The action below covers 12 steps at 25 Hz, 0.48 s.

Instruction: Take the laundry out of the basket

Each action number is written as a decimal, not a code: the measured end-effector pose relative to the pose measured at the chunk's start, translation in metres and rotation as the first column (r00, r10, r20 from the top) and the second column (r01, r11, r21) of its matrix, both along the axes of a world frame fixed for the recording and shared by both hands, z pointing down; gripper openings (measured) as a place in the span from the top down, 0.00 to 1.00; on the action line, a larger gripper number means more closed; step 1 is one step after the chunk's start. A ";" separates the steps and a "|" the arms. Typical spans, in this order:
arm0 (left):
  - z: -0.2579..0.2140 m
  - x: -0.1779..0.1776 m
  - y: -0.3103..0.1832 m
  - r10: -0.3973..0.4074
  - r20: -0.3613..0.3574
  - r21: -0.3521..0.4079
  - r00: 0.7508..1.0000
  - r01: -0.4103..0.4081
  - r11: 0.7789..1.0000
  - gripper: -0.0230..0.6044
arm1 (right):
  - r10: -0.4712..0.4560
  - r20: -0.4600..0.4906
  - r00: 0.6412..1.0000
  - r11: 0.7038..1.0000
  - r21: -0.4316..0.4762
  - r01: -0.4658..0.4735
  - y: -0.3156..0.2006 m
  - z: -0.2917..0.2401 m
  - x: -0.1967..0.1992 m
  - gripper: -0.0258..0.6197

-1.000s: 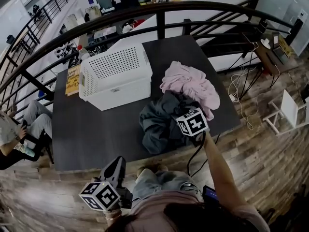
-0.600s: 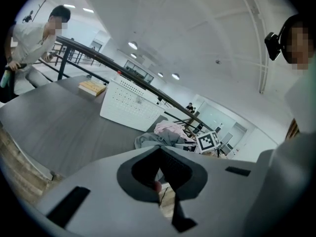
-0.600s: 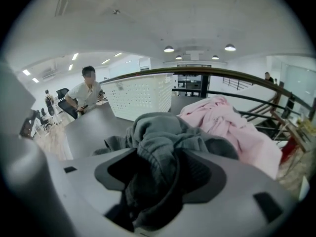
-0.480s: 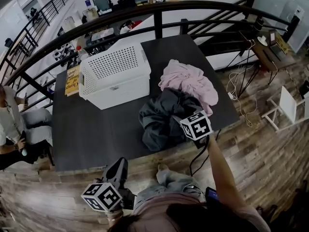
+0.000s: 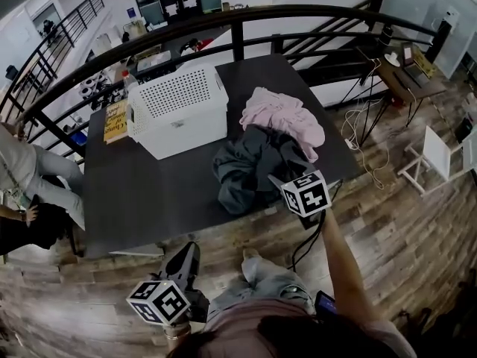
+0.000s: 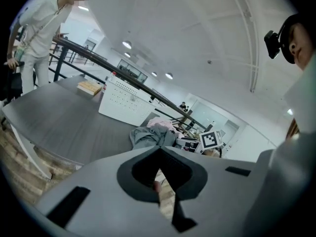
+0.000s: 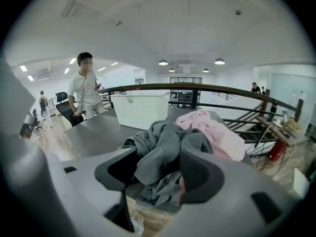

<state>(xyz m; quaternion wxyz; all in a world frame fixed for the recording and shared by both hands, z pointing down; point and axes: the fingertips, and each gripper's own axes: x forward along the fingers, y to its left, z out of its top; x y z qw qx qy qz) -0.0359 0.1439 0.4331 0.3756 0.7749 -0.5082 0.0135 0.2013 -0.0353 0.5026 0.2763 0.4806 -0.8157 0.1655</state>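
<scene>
A white perforated basket (image 5: 179, 110) lies on the dark table (image 5: 134, 192) with a perforated face upward. To its right is a pink garment (image 5: 285, 116), and a grey garment (image 5: 250, 166) is heaped in front of that. My right gripper (image 5: 282, 183) hovers at the table's front edge, just short of the grey garment (image 7: 158, 152). Its jaws are open and hold nothing. The pink garment (image 7: 215, 132) and basket (image 7: 138, 107) show beyond. My left gripper (image 5: 188, 250) hangs low in front of the table, shut and empty (image 6: 160, 149).
A yellow book (image 5: 114, 121) lies left of the basket. A black railing (image 5: 238, 17) curves behind the table. A person (image 5: 30, 185) stands at the table's left end. Cables (image 5: 365, 136) and a white stool (image 5: 440, 155) are on the wood floor to the right.
My right gripper has drawn back from the grey garment toward the table's front edge, leaving it on the table. The person at left has stood up. My left gripper stays put.
</scene>
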 end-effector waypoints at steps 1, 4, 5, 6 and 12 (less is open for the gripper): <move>-0.003 0.000 0.006 0.004 0.001 0.004 1.000 -0.004 1.000 0.97 | 0.004 0.004 1.000 1.000 0.004 -0.004 0.007 -0.004 0.000 0.53; -0.010 -0.002 0.024 0.013 0.004 0.014 1.000 -0.013 1.000 0.97 | 0.017 0.022 1.000 1.000 0.020 -0.017 0.027 -0.017 -0.002 0.53; -0.012 -0.004 0.030 0.015 0.005 0.016 1.000 -0.016 1.000 0.97 | 0.020 0.032 0.999 1.000 0.024 -0.020 0.035 -0.021 -0.003 0.53; -0.013 -0.005 0.035 0.018 0.005 0.019 1.000 -0.018 1.000 0.97 | 0.022 0.042 0.999 0.999 0.027 -0.023 0.042 -0.025 -0.005 0.53; -0.018 -0.007 0.063 0.023 -0.004 0.038 1.000 -0.023 0.999 0.97 | 0.040 0.104 0.994 0.998 0.035 -0.043 0.086 -0.042 -0.014 0.58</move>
